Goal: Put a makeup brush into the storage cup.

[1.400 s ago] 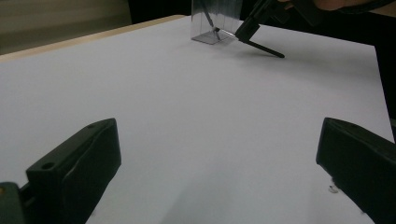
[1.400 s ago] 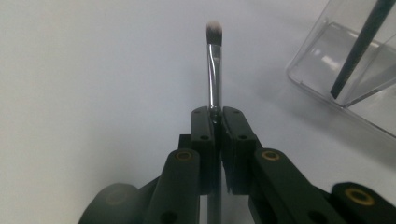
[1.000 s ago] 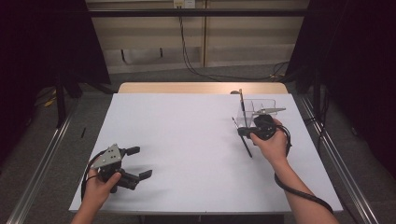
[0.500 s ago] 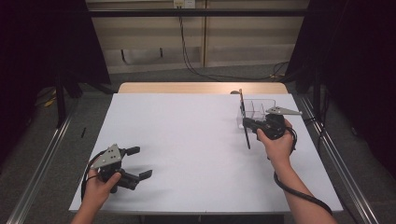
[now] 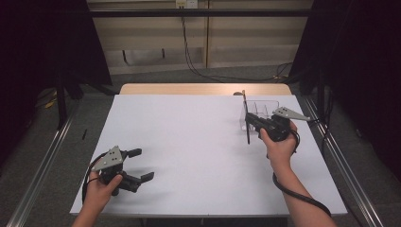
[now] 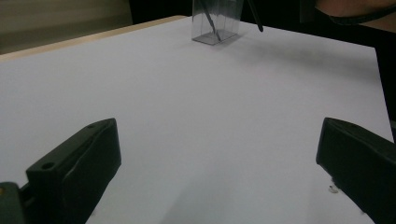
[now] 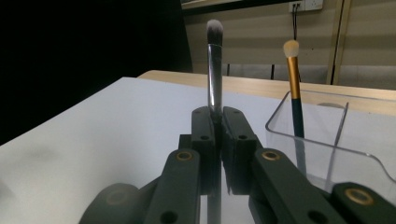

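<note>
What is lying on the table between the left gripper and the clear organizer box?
Nothing: in the high view the white table is bare between the left gripper and the clear organizer box; the left gripper view agrees.

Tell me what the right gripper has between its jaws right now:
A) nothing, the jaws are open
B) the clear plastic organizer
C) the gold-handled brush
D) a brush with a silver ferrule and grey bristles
D: in the right gripper view, the right gripper is shut on the silver-ferruled brush, held upright, while the gold-handled brush stands apart in the clear organizer.

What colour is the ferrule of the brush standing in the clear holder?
Gold, on the standing brush; clearest in the right gripper view.
</note>
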Demonstrator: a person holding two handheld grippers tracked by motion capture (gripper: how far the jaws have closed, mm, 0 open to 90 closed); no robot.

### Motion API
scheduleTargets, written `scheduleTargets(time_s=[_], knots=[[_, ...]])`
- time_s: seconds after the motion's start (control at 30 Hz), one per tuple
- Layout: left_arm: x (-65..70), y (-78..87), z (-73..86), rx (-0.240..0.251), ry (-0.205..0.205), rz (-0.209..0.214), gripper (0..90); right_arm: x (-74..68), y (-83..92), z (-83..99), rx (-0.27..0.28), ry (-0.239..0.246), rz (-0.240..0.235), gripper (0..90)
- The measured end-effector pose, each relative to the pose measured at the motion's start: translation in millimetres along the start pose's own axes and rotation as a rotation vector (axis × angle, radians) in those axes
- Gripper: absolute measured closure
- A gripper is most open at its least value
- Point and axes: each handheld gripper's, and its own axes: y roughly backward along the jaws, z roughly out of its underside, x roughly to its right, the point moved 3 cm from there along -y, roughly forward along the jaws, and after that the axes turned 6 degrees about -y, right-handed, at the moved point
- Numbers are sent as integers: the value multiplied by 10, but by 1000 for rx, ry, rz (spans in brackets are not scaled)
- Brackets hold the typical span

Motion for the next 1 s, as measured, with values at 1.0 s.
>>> scheduleTargets(time_s=[1.0], knots=[[-2, 12, 9, 0, 1, -4, 0, 3, -20, -203, 165, 4, -16, 848]])
